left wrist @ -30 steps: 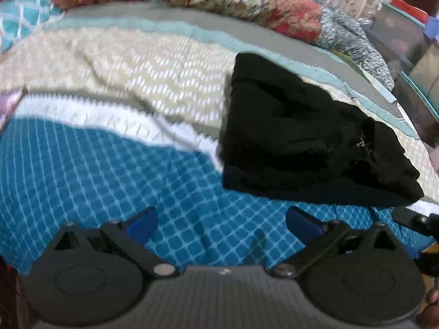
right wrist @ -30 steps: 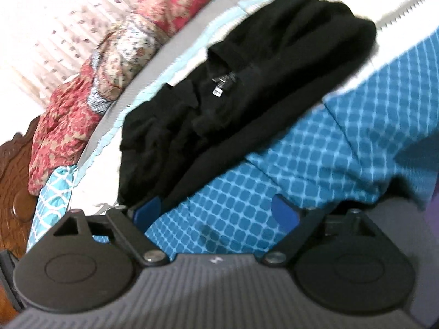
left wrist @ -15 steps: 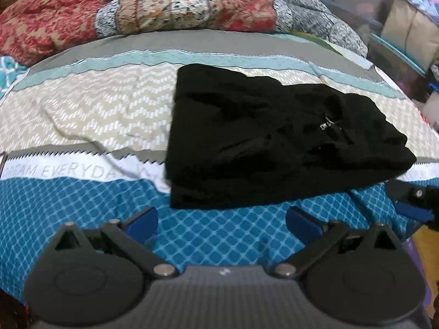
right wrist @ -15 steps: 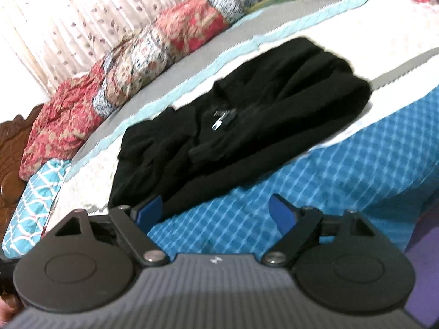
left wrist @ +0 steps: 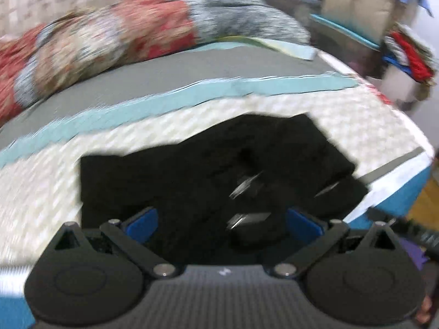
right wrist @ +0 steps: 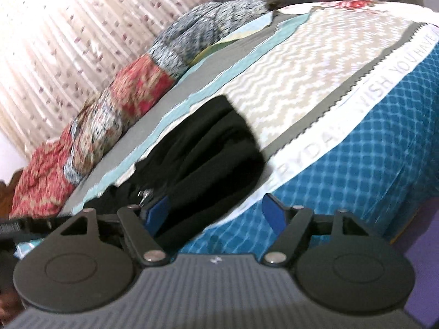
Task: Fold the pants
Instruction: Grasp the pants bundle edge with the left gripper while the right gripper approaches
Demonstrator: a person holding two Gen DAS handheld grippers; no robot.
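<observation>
Black pants [left wrist: 197,181] lie folded in a thick bundle on the bedspread [left wrist: 356,115], with small shiny tags showing on top. My left gripper [left wrist: 222,224] hovers over the bundle's near edge, open, its blue pads [left wrist: 140,224] wide apart and gripping nothing; this view is motion-blurred. In the right wrist view the pants [right wrist: 200,159] lie at centre left. My right gripper [right wrist: 216,213] sits at their near edge with its jaws closing. Its left pad [right wrist: 157,213] is over the black cloth, its right pad over the blue cover, and neither presses on anything.
A rolled patterned quilt [left wrist: 123,35] runs along the bed's far side in front of a curtain [right wrist: 68,27]. Storage boxes and bags [left wrist: 356,8] stand past the bed's right end. The blue checked cover [right wrist: 384,150] drops off at the near bed edge.
The left gripper has swung forward and right, from over the blue cover to above the pants. The right gripper has shifted along the near edge, and its pads stand closer together.
</observation>
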